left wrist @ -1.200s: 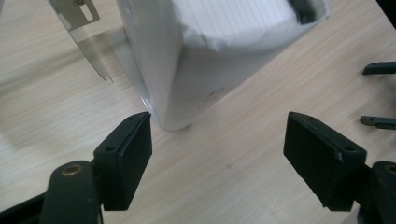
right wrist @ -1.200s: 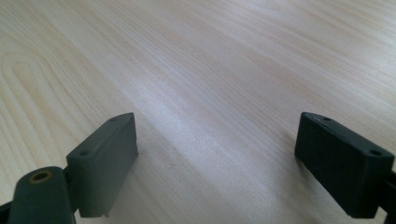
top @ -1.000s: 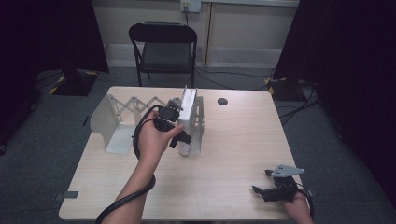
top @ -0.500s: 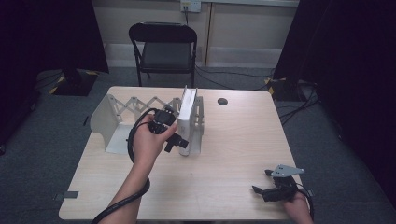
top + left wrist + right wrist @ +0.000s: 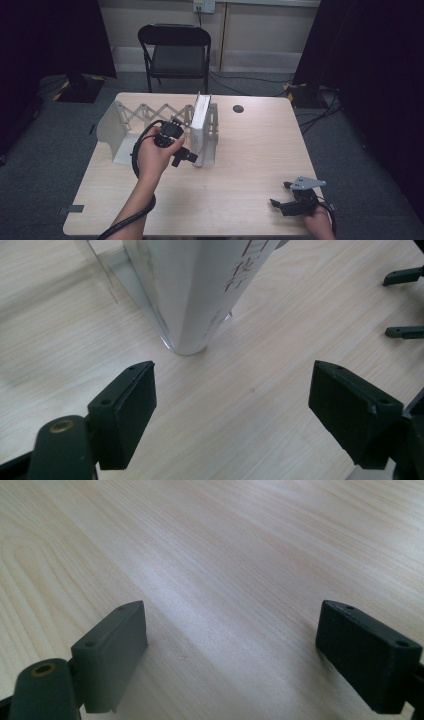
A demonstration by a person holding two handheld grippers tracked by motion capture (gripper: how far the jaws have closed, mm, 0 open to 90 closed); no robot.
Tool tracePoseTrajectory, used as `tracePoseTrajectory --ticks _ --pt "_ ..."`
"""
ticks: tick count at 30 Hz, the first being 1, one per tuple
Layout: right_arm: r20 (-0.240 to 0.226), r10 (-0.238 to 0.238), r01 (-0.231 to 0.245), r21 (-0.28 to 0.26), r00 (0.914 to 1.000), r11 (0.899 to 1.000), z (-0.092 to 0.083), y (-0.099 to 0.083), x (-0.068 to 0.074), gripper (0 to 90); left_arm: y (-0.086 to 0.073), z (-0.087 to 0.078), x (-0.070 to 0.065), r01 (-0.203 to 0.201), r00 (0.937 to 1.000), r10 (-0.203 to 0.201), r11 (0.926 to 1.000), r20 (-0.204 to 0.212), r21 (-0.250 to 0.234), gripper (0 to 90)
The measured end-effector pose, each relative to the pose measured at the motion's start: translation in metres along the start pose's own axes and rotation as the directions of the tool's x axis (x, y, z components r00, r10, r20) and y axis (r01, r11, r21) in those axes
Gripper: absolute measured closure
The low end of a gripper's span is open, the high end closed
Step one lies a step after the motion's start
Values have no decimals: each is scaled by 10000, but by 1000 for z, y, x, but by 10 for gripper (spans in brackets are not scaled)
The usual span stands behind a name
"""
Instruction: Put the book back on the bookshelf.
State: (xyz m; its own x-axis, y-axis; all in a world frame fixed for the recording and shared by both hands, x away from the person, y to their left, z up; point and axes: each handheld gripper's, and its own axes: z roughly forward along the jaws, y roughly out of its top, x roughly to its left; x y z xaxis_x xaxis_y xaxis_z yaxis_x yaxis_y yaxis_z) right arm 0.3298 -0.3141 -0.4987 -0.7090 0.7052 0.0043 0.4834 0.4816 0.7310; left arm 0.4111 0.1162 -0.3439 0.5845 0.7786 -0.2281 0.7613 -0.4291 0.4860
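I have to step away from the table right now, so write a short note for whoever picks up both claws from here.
Left claw: open, nothing between its jaws, held just in front of the lower edge of the white book.
Right claw: open, holding nothing, low over the table at its near right corner.
Things: the book stands upright against the right end plate of the white expanding book rack, spine toward the left claw.
Done: the book is standing in the rack, not gripped by either claw.
Left: probably check it stands steady, then draw the left claw back.
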Motion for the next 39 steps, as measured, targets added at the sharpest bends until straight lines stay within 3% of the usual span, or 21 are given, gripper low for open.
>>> tracePoseTrajectory --ticks 26,39 --pt "-11 -1 1 11 10000 10000 0 0 0 126 -31 20 13 -226 9996 222 9996 193 170 197" --pt "-11 -5 5 11 10000 10000 0 0 0 126 -45 27 22 -42 9998 39 9999 214 141 201"
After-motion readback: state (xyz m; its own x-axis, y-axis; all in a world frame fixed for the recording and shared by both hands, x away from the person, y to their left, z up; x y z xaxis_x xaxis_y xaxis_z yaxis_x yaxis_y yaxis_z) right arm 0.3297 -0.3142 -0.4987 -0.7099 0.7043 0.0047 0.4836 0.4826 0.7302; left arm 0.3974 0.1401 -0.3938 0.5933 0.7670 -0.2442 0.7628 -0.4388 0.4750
